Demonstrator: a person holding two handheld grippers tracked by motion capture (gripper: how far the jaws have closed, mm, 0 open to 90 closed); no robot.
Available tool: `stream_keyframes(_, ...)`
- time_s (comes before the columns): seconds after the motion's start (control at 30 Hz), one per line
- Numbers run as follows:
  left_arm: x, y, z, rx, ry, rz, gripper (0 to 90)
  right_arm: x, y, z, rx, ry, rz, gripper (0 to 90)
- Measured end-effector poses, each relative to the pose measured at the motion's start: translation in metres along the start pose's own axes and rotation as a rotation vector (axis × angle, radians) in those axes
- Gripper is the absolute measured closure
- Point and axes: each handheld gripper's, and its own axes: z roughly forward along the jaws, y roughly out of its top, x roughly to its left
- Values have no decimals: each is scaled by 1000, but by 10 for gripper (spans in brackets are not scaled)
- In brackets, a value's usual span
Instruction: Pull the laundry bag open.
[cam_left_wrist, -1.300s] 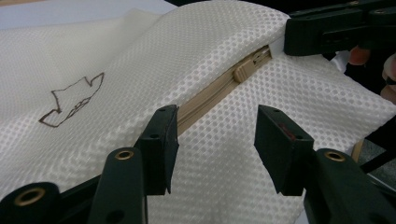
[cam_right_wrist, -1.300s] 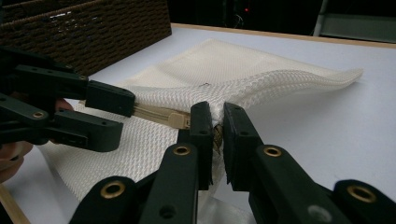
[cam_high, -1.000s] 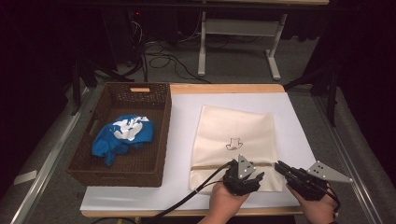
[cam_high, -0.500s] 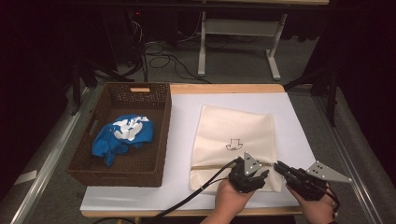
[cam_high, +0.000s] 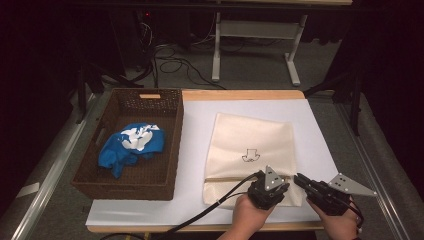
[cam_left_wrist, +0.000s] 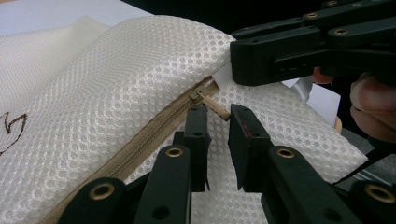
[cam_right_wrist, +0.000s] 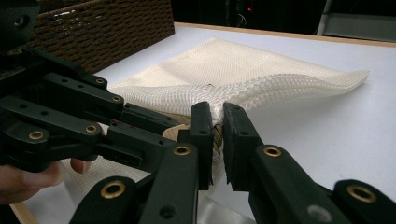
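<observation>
Since the earlier frame the left gripper (cam_left_wrist: 217, 116) had slid right, its jaws closing around the zip pull (cam_left_wrist: 212, 103). The right gripper (cam_right_wrist: 214, 122) pinched the mesh bag (cam_high: 250, 145) at its near right corner. The zip remained closed; unzipping was left.

There is one cream mesh bag (cam_high: 250, 150) with one zipper (cam_left_wrist: 154, 133) on the counter (cam_high: 195, 150). There is one brown wicker basket (cam_high: 172, 150), and inside it one blue and white cloth (cam_high: 127, 147). Two tongs are there: the left tongs (cam_left_wrist: 218, 122) and the right tongs (cam_right_wrist: 218, 126).
</observation>
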Motion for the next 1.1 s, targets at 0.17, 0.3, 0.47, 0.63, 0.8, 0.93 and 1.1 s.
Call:
stream_keyframes(0.17, 1, -1, 1, -5, 19, 3, 804, 0, 0, 0, -2, 6, -3, 845)
stream_keyframes(0.3, 3, 1, 1, -10, 28, -12, 828, 1, 0, 0, -2, 6, -6, 845)
stream_keyframes(0.47, 3, 3, 0, -13, 37, -13, 864, 1, 0, -1, -2, 8, -6, 844)
stream_keyframes(0.63, 3, 3, -2, -10, 43, 1, 867, 1, -1, 0, -1, 18, 5, 832)
stream_keyframes(0.8, 2, 2, -2, -12, 44, 3, 867, 2, -2, 1, 0, 26, 9, 815)
stream_keyframes(0.93, 3, 1, -3, -16, 40, 0, 867, 2, -2, 2, 4, 28, 5, 798)
stream_keyframes(1.1, 2, 0, -2, -17, 39, -1, 867, 3, -2, 3, 8, 29, 1, 790)
